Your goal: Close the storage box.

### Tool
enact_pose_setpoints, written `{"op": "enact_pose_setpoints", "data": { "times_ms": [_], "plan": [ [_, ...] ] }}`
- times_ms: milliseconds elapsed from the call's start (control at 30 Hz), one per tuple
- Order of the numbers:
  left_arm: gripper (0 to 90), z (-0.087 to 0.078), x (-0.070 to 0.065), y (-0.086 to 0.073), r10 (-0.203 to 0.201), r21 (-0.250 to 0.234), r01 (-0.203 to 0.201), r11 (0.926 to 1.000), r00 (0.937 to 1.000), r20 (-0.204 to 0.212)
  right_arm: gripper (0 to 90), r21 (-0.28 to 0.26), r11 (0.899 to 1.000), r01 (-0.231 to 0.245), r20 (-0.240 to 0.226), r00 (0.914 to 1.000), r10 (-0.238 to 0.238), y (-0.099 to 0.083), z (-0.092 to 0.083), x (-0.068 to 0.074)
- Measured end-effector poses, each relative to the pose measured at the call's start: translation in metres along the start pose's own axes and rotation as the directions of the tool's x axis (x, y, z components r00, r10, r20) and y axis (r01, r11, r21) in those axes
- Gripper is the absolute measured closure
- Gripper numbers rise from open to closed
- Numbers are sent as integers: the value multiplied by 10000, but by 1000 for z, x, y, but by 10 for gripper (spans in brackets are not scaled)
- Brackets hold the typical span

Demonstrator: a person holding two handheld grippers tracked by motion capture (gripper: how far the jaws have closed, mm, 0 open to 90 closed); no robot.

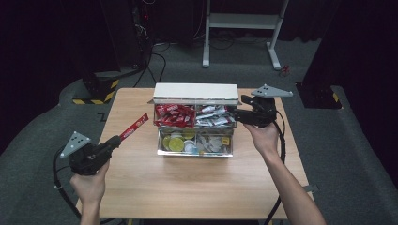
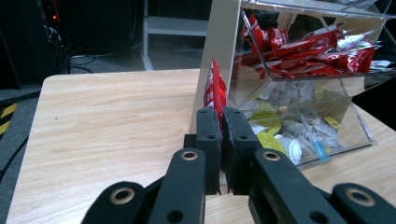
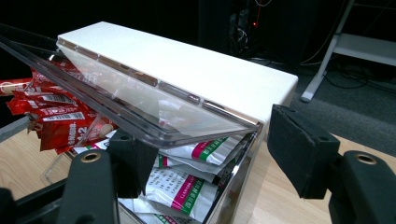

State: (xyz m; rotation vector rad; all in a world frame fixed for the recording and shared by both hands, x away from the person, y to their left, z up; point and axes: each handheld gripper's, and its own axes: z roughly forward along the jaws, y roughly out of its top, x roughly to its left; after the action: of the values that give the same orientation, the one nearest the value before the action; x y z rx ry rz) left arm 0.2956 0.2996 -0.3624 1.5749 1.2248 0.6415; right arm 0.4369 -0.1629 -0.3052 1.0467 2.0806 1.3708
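Note:
A clear organizer box (image 1: 195, 90) with a white top stands at the middle back of the wooden table (image 1: 187, 183). Red sachets (image 1: 173, 115) fill its upper left bin and white sachets (image 1: 215, 116) its upper right; small pods (image 1: 177, 143) lie in the lower tray. My left gripper (image 1: 117, 139) is shut on a long red sachet (image 1: 136, 125) left of the box; the left gripper view shows that sachet (image 2: 215, 88) standing up between the closed jaws (image 2: 222, 112). My right gripper (image 1: 237, 114) is at the box's right end, open. The raised clear lid (image 3: 140, 102) lies over its left jaw, while the right jaw stands clear of the lid's corner.
Bare tabletop spreads in front of the box and to its left (image 2: 116, 112). On the floor behind the table stand a white metal frame (image 1: 244, 21) and a yellow-black striped base (image 1: 96, 91). Cables trail from both grippers off the table's near corners.

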Motion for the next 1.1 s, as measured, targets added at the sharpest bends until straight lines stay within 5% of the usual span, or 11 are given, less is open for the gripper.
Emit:
{"op": "enact_pose_setpoints", "data": {
  "times_ms": [1100],
  "plan": [
    [858,45,11,-33,-87,1026,148,9946,9982,-599,342,43,10000,-8,89,10000,8,0,0,1]
  ]
}}
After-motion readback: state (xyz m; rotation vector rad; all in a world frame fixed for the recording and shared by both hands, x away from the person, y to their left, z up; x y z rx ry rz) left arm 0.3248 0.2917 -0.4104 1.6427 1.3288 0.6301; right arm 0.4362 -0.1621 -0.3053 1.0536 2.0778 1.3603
